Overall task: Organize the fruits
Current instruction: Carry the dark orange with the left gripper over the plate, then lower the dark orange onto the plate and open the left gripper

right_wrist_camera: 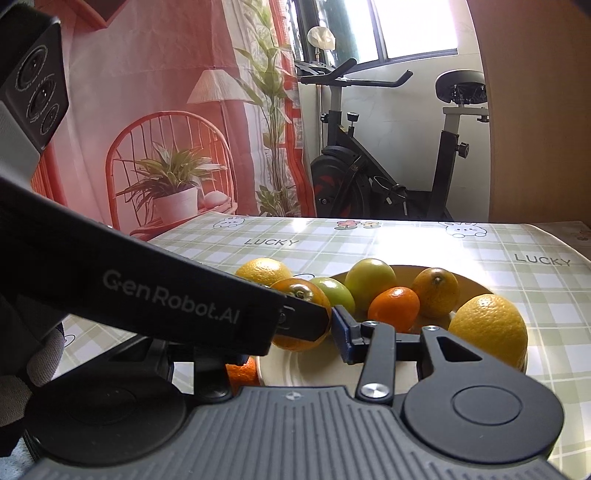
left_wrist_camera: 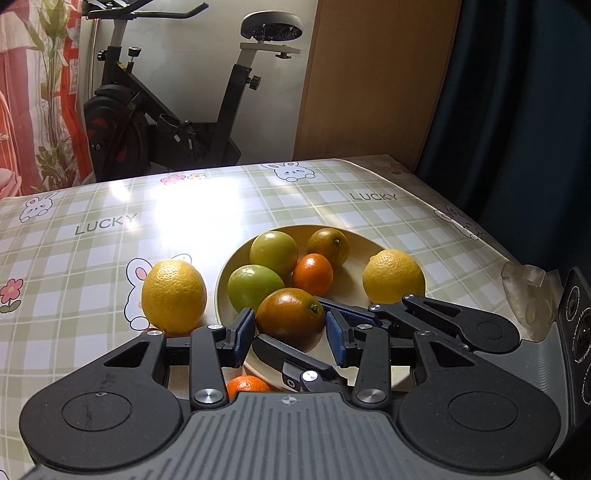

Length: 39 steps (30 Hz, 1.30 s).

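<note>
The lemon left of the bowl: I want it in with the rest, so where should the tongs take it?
Grip the lemon across its widest middle, coming from above. It stands apart from the bowl on the tablecloth, its rounded sides exposed all round, so a hold near either tapering end could slip.

Home living space: exercise bike point(left_wrist_camera: 173, 107), bunny-print tablecloth point(left_wrist_camera: 110, 221), window point(right_wrist_camera: 413, 29), printed backdrop point(right_wrist_camera: 159, 110).

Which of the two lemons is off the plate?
The lemon left of the plate, sitting on the checked tablecloth over a bunny print. The other lemon rests on the plate's right rim.
</note>
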Each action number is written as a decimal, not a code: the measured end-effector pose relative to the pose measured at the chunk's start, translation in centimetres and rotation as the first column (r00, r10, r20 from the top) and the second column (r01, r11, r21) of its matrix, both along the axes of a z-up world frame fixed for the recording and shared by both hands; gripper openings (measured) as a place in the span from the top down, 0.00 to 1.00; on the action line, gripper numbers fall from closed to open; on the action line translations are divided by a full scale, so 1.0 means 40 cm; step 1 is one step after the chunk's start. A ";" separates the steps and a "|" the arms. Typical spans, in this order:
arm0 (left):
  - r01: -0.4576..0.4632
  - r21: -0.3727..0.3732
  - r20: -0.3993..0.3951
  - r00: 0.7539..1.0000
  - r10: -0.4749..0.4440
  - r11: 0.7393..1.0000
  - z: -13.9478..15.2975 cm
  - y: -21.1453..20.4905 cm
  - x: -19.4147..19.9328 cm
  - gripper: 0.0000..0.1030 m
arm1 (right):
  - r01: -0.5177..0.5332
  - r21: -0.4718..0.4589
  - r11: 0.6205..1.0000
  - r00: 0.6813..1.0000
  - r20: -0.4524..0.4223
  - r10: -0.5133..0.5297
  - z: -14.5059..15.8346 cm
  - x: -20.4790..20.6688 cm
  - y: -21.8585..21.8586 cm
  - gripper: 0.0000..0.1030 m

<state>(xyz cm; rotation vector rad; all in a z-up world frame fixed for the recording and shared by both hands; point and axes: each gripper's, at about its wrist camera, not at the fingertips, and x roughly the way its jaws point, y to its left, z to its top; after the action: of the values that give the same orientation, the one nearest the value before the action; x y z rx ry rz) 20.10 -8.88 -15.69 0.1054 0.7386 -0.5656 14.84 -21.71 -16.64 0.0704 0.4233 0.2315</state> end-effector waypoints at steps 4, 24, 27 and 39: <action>-0.005 0.011 -0.007 1.000 0.005 1.000 -0.007 -0.013 0.013 0.57 | 0.007 0.010 1.000 1.000 -0.002 -0.007 -0.008 0.007 -0.010 0.56; -0.026 -0.003 -0.030 0.999 0.026 1.000 -0.029 -0.018 0.034 0.57 | 0.020 0.026 0.999 0.998 -0.054 -0.019 -0.013 0.038 -0.018 0.56; -0.030 -0.019 -0.031 0.999 0.029 0.999 -0.029 -0.010 0.032 0.56 | 0.024 0.023 0.999 0.998 -0.056 -0.023 -0.014 0.040 -0.015 0.54; -0.140 -0.124 0.004 0.990 0.142 0.982 0.005 0.101 -0.003 0.55 | 0.034 0.049 0.998 0.999 -0.037 -0.032 -0.017 0.029 -0.024 0.53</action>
<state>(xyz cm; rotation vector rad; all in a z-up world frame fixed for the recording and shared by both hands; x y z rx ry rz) 19.99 -4.83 -15.48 -0.0577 0.6909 -0.4731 16.00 -22.67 -17.31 0.1305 0.4518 0.2081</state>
